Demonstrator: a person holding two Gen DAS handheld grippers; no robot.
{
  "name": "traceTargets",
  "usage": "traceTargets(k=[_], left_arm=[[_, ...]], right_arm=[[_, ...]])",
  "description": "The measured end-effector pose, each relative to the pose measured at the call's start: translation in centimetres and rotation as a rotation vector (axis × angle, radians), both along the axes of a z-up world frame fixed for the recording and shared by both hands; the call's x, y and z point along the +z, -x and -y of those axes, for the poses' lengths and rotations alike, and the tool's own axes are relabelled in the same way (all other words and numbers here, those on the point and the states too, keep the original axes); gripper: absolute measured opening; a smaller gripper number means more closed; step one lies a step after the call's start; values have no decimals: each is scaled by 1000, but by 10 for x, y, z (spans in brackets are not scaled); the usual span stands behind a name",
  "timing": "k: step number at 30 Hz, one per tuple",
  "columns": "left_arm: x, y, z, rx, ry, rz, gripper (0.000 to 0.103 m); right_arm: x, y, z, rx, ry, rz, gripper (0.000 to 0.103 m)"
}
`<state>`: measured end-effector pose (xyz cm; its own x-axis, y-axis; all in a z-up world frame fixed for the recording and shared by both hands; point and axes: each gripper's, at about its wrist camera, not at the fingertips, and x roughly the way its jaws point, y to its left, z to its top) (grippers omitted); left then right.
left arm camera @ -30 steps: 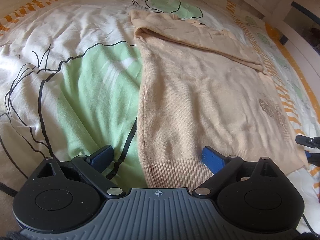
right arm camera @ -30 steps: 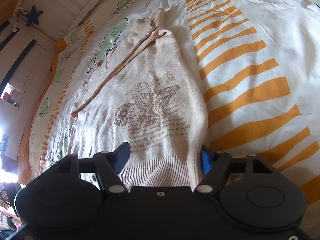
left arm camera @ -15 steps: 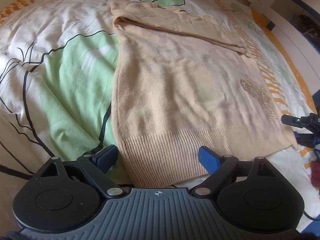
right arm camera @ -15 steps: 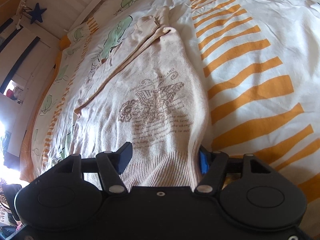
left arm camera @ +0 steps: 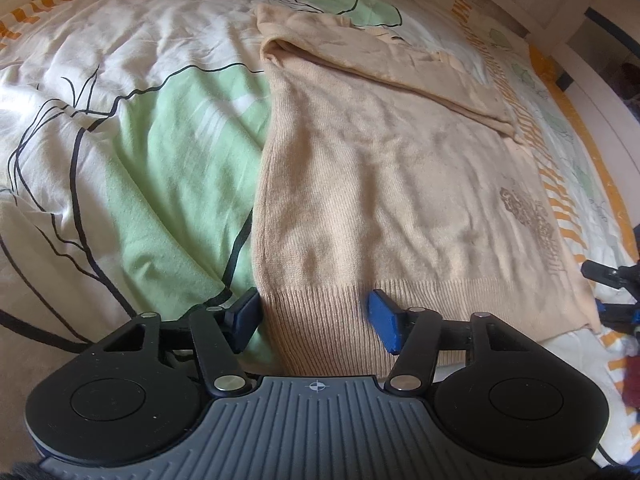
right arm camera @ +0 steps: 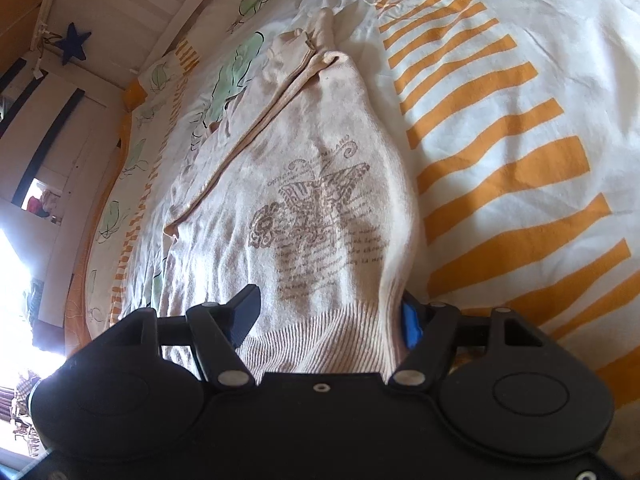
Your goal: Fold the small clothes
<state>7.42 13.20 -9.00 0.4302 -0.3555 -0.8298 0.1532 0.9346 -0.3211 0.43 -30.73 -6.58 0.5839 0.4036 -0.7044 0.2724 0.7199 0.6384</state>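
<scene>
A beige knit sweater [left arm camera: 400,184] lies flat on the bed, one sleeve [left arm camera: 380,64] folded across its top. It carries a brown print [right arm camera: 316,216]. My left gripper [left arm camera: 314,320] straddles the left corner of the ribbed hem [left arm camera: 460,292]. Its jaws are closing, with the hem flat between the blue pads [left arm camera: 384,324] and not pinched. My right gripper [right arm camera: 328,318] straddles the sweater's [right arm camera: 240,216] right hem corner. Its jaws are opening slightly, and the cloth's raised edge hides part of the right pad. The right gripper [left arm camera: 596,288] also shows at the left wrist view's right edge.
The duvet [left arm camera: 160,160] under the sweater is white with green leaves, and orange stripes [right arm camera: 520,120] run along the right. A white slatted bed frame [right arm camera: 120,0] with a blue star [right arm camera: 74,44] borders the far side. Something dark red [left arm camera: 628,384] lies off the bed at lower right.
The left jaws have come in from wide apart to close around the hem's left corner. The right gripper has kept its place over the right corner.
</scene>
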Motion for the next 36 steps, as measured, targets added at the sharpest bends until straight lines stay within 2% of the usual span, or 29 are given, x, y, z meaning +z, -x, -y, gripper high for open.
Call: traceTargets(k=[5,8,11,17,22,24,25,26,27,28,31,36], left_arm=[[-2,0,-5,35,14,-13,36],[-2,-1,-12,66,48,-24,30],[-1,0,-14,86,58,-23,29],[2,2,-11,88,33,-26,30],[1,6,-18,105,64,-32,29],[0,5,-17,99,76,-39,20],[-1,4,-17,94,94,-46,6],[-2,5,-18,94,117,-48,4],[-2,5,-18,97,129,-42,4],[0,7,-19,98,129,-32,4],[10,10,-21,102,159,21,3],[36,7,-26,125,222,105,3]], right_arm=[[3,0,-5,36,19,-11,71],[5,1,-8,47,42,-21,63],[5,2,-8,49,47,-26,55],[6,5,-7,55,48,-25,55],[6,5,-7,57,43,-21,55],[6,4,-7,62,44,-21,54],[6,4,-8,65,44,-20,53],[6,4,-8,69,46,-18,43],[6,5,-9,72,51,-14,21],[7,5,-10,74,57,-9,18],[13,6,-13,92,63,35,18],[32,5,-11,108,29,148,18]])
